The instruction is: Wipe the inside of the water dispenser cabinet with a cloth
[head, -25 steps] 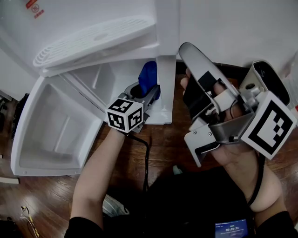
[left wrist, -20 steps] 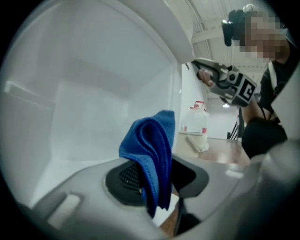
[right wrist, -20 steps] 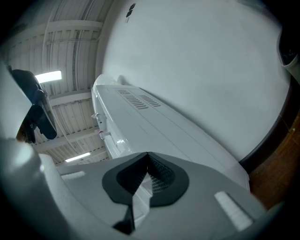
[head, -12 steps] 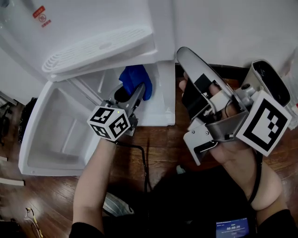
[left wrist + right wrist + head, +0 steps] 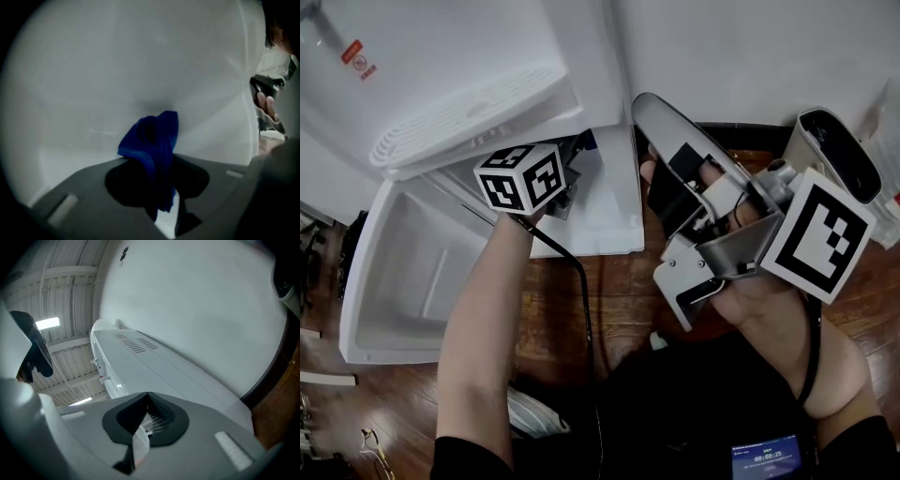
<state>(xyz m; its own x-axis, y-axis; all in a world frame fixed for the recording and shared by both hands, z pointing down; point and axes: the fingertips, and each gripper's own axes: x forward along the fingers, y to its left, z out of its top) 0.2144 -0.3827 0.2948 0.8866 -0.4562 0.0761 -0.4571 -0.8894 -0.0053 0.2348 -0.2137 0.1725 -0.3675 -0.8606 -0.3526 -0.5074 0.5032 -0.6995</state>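
Observation:
The white water dispenser (image 5: 487,56) stands with its lower cabinet door (image 5: 403,281) swung open to the left. My left gripper, seen by its marker cube (image 5: 520,178), reaches high into the cabinet just under the drip tray (image 5: 459,112), which hides its jaws in the head view. In the left gripper view my left gripper (image 5: 157,164) is shut on a blue cloth (image 5: 154,140), which is bunched against the white inner wall (image 5: 140,70). My right gripper (image 5: 645,103) hangs outside to the right of the dispenser, shut and empty (image 5: 146,397).
A black cable (image 5: 572,272) trails from the left gripper over the wooden floor (image 5: 609,300). A dark baseboard (image 5: 750,131) runs along the white wall behind the right gripper. A white object (image 5: 534,412) lies on the floor near the person's left arm.
My left gripper has risen with the blue cloth from low in the cabinet to its top. The cloth is now hidden in the head view. The right gripper has stayed put.

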